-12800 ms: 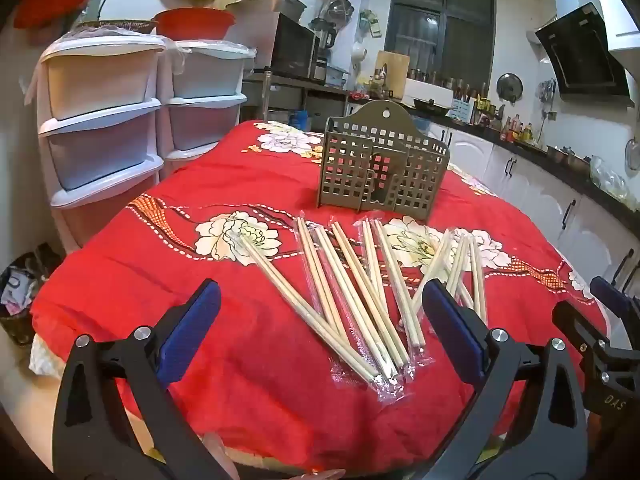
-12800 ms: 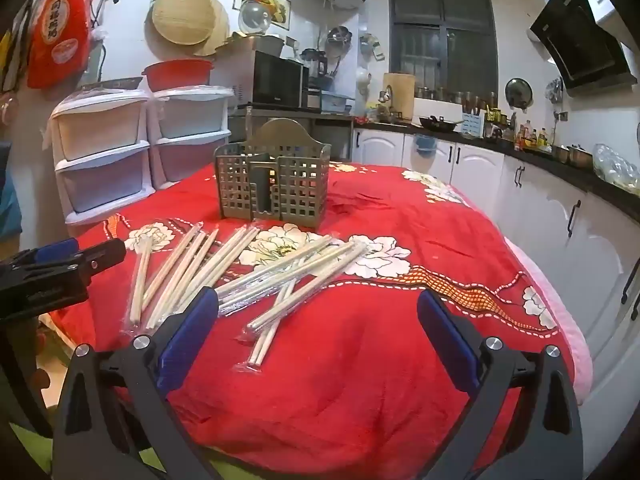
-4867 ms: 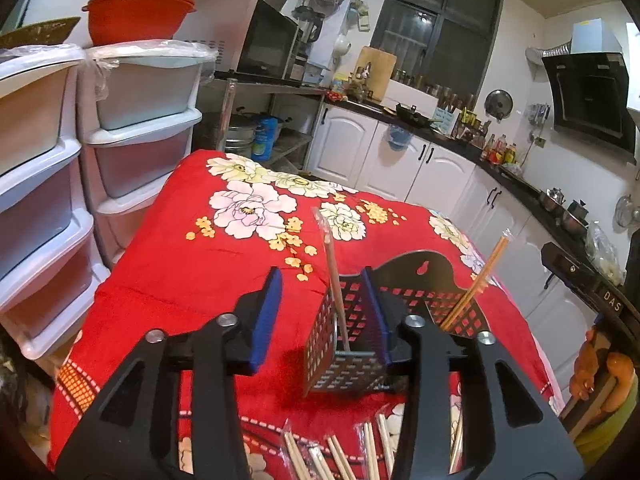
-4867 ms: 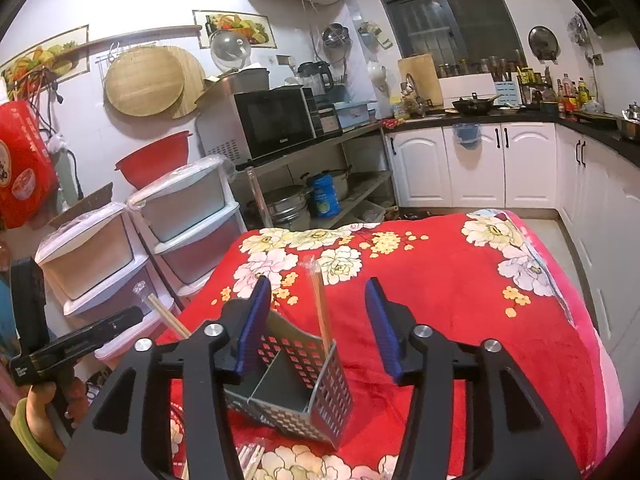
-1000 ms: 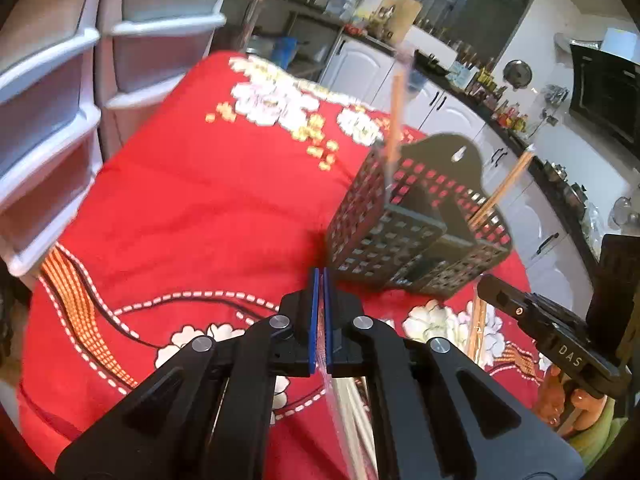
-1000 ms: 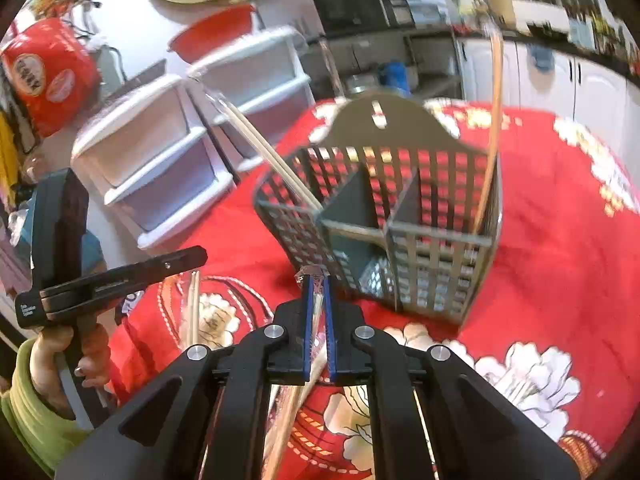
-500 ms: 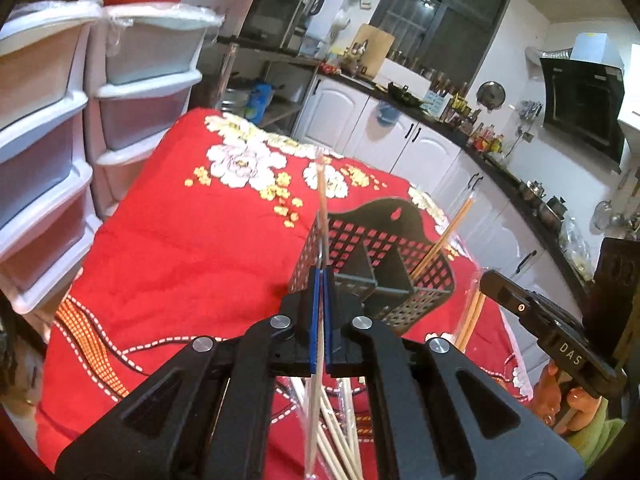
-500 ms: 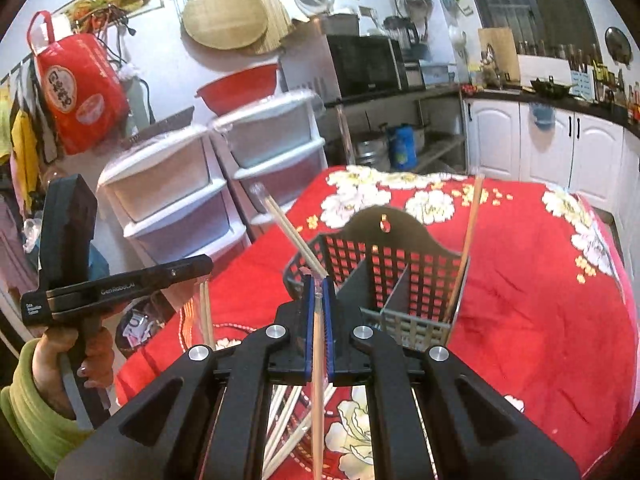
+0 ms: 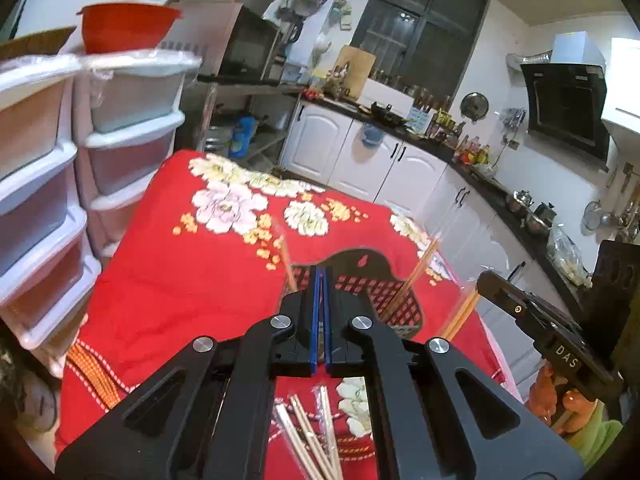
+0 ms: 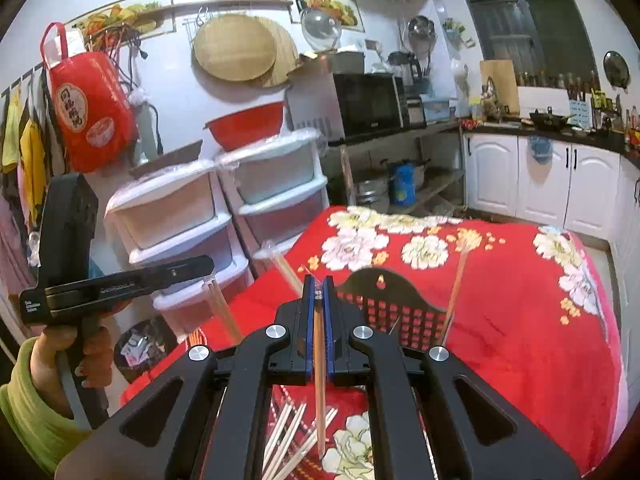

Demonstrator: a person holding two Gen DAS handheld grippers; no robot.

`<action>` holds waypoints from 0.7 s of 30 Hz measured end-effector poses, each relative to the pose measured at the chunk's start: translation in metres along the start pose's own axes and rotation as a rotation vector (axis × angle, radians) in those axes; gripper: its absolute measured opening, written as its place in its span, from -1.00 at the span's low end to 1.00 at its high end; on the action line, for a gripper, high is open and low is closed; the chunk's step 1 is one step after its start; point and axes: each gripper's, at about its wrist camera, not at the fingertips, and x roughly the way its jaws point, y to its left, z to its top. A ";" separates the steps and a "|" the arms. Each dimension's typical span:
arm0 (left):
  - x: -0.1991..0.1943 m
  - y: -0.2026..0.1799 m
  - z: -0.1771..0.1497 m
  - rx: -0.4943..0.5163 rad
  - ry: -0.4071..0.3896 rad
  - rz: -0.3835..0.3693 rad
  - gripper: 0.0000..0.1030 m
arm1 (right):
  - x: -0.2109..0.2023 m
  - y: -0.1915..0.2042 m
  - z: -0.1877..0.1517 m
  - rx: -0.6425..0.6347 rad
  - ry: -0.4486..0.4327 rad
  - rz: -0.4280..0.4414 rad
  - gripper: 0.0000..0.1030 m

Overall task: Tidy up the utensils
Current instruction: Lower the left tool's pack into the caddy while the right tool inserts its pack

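Chopsticks (image 10: 320, 380) in a clear sleeve are pinched between the blue pads of the right gripper (image 10: 318, 292), the pair running straight down the gap and out below it. Beneath, loose wrapped chopsticks (image 10: 288, 436) lie fanned on the red floral tablecloth (image 10: 520, 320).

From the left wrist view, the left gripper (image 9: 320, 280) has its pads pressed together with only a thin slit between them; a sliver of clear wrapping shows in the slit, and from the right wrist view that gripper (image 10: 200, 266) carries a wrapped pair (image 10: 224, 312) hanging down from its tip. More sleeved chopsticks (image 9: 308, 432) rest on the cloth under it.

Just past both sets of fingers stands the dark perforated utensil basket (image 9: 380, 284), with an arched back and a hanging hole. One chopstick pair (image 9: 289, 258) leans in its left compartment, another (image 9: 416, 276) in its right.

Farther off are stacked plastic drawers (image 10: 188, 216), a red basin (image 10: 248, 124) on top, a microwave (image 10: 368, 100), and white kitchen cabinets (image 10: 540, 176) under a dark counter.
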 end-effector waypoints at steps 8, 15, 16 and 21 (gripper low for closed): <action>-0.013 -0.013 0.030 0.022 -0.061 -0.028 -1.00 | -0.019 -0.005 0.025 -0.009 -0.083 -0.039 -0.92; -0.017 -0.024 0.053 0.030 -0.104 -0.062 -1.00 | -0.024 -0.013 0.044 -0.011 -0.128 -0.067 -0.92; -0.016 -0.027 0.057 0.032 -0.108 -0.068 -1.00 | -0.025 -0.013 0.046 -0.012 -0.133 -0.071 -0.92; -0.013 -0.042 0.075 0.054 -0.126 -0.096 -1.00 | -0.027 -0.018 0.059 -0.024 -0.166 -0.094 -0.92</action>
